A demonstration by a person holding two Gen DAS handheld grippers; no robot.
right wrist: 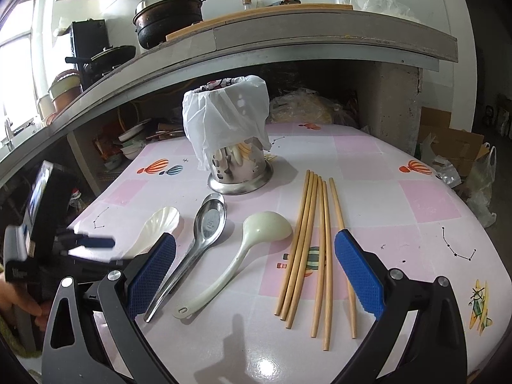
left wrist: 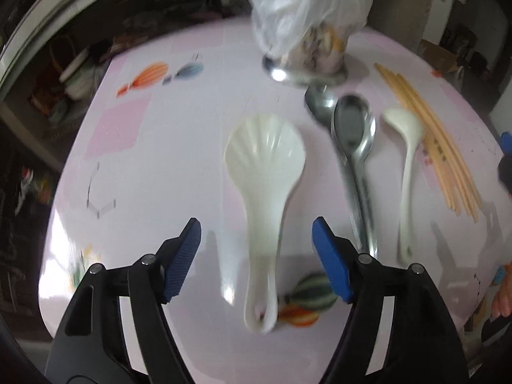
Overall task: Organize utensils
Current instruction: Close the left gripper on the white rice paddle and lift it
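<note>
A white shell-shaped spoon lies on the pink tablecloth, handle toward me. My left gripper is open, its blue pads on either side of that handle without touching it. To the right lie two stacked metal spoons, a white ladle and several wooden chopsticks. My right gripper is open and holds nothing, above the ladle and chopsticks. The metal spoons and shell spoon are on its left. A steel utensil holder draped with a white plastic bag stands behind them.
The table sits under a long kitchen counter with a pot on top. Dishes and bags fill the space beneath it. Cardboard boxes and plastic bags lie off the right edge. A hand holds the left gripper's handle at far left.
</note>
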